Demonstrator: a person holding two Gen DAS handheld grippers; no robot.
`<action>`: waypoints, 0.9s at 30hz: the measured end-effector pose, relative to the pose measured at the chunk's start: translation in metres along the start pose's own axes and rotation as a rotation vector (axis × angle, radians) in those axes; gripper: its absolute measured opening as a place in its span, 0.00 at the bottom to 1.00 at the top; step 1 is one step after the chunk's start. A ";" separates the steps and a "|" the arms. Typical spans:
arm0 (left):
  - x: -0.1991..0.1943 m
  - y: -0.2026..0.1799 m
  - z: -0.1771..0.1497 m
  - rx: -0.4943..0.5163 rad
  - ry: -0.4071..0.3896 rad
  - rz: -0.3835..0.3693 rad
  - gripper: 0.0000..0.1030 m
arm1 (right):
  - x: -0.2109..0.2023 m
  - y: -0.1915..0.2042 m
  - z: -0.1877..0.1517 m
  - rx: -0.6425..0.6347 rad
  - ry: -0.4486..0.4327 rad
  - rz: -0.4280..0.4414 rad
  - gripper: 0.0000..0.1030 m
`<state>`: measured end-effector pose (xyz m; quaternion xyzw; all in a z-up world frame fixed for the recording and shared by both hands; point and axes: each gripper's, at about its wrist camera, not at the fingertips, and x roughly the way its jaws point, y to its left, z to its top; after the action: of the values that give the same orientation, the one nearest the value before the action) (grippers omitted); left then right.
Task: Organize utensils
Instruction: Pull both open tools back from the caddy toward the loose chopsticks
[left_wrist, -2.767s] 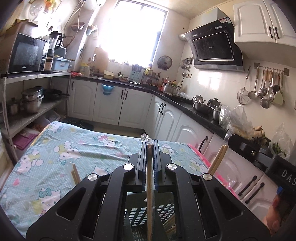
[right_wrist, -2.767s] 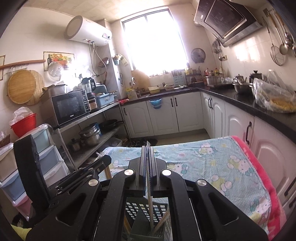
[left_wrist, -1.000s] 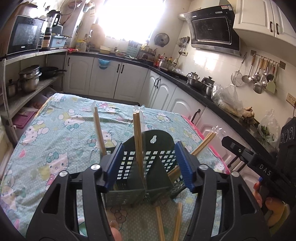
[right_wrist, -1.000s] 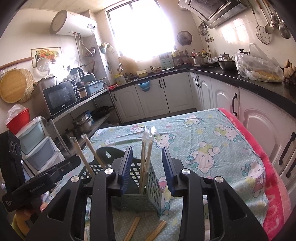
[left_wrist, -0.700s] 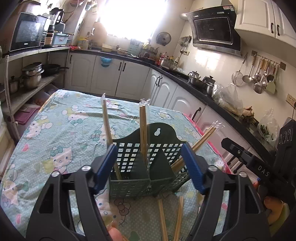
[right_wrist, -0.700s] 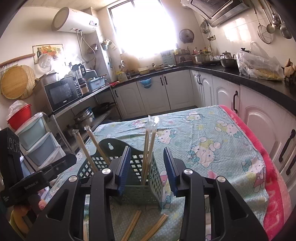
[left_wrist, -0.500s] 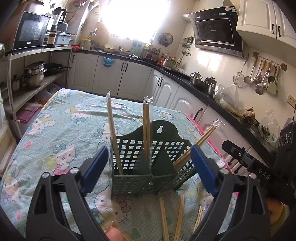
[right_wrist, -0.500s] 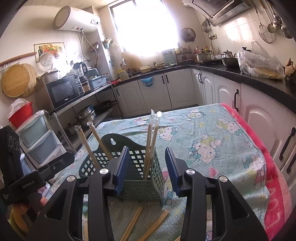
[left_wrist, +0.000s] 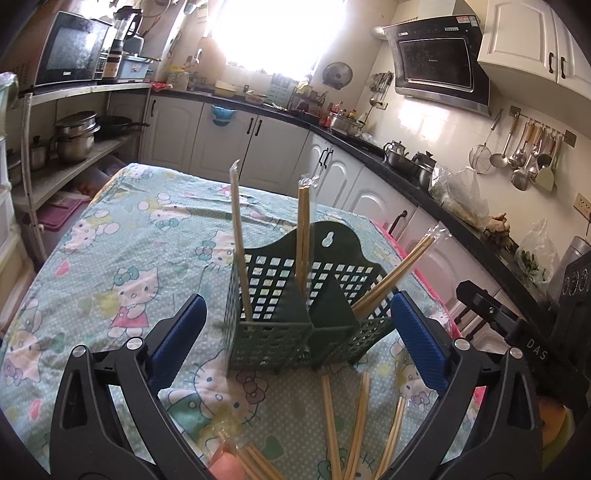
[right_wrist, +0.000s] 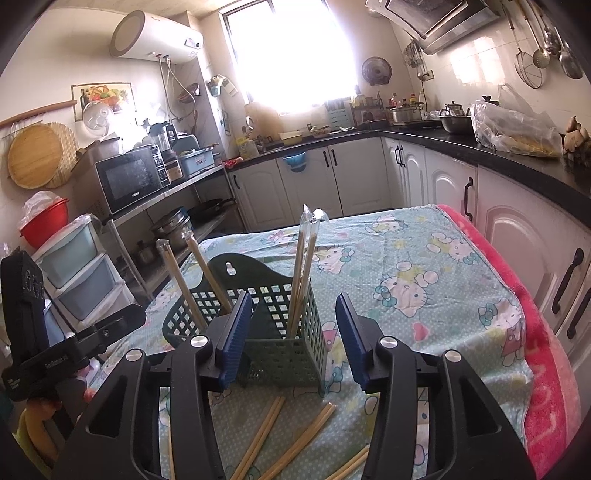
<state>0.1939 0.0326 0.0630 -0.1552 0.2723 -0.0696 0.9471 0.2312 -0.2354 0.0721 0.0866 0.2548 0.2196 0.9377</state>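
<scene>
Green plastic caddy (left_wrist: 295, 325) stands on the table (left_wrist: 122, 258) between and just beyond both tools, wrapped chopsticks (left_wrist: 303, 236) upright inside. Left tool (left_wrist: 295, 339) gapes wide, holding nothing; right tool (right_wrist: 293, 339) likewise parted and unladen. Loose chopsticks (left_wrist: 354, 424) lie on the table nearer the tools.

Two wrist cameras, close and low over the desk (left_wrist: 122, 236)

Each looks forward and slightly down between its own spread jaws. The left view faces the green basket (left_wrist: 295, 314) head-on; the right view sees the basket (right_wrist: 280, 332) from its right side. Both share the window wall.
</scene>
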 end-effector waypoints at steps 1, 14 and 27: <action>-0.001 0.001 -0.001 -0.002 0.001 0.001 0.90 | 0.000 0.001 -0.001 -0.002 0.002 0.001 0.44; -0.013 0.021 -0.017 -0.025 0.018 0.045 0.90 | 0.000 0.018 -0.014 -0.031 0.032 0.025 0.44; -0.020 0.040 -0.034 -0.042 0.043 0.082 0.90 | 0.012 0.032 -0.032 -0.070 0.099 0.047 0.44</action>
<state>0.1608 0.0658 0.0326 -0.1622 0.2998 -0.0283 0.9397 0.2122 -0.2002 0.0479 0.0487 0.2910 0.2546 0.9209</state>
